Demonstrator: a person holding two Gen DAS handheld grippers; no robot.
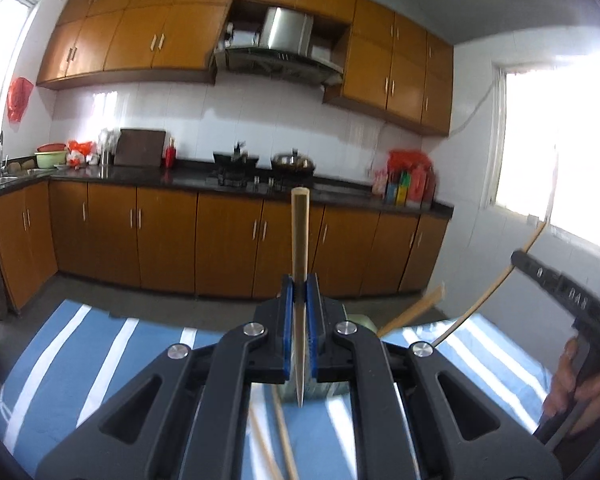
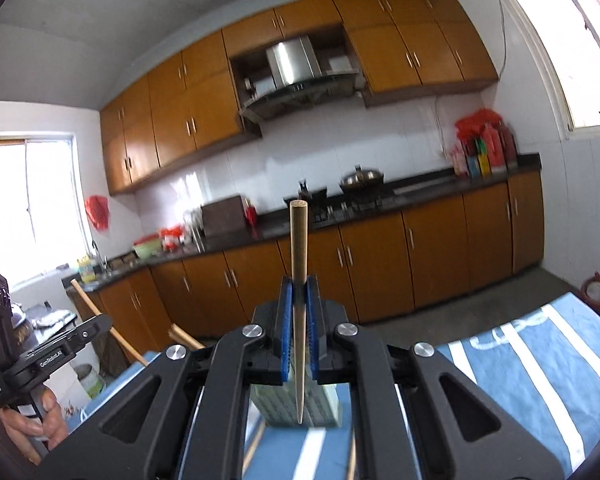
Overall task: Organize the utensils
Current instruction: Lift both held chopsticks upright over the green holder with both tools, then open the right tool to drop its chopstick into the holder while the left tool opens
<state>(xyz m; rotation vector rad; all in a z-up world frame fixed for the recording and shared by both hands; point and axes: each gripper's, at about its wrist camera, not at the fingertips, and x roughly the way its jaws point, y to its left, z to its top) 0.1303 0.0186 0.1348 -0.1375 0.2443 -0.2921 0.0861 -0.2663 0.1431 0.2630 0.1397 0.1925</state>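
Note:
In the left wrist view, my left gripper (image 1: pixel 300 292) is shut on a pale wooden chopstick (image 1: pixel 299 240), thick end up and pointed tip down between the blue pads. In the right wrist view, my right gripper (image 2: pixel 299 292) is shut on a second chopstick (image 2: pixel 299 248) in the same upright way. Under each tip lies a greenish ridged holder (image 2: pixel 276 408) on the blue striped cloth (image 1: pixel 100 344). Loose chopsticks (image 1: pixel 285 444) lie on the cloth below the left gripper. The right hand (image 1: pixel 580 384) and its tool show at the right edge of the left wrist view.
Kitchen ahead: orange cabinets (image 1: pixel 228 240), a dark counter (image 1: pixel 148 176) with a stove and pots, and a sink at the left. A bright window (image 1: pixel 560 140) is on the right. A wooden stick end (image 1: pixel 416 310) sticks up beyond the left gripper. A hand (image 2: pixel 32 420) holds the other tool.

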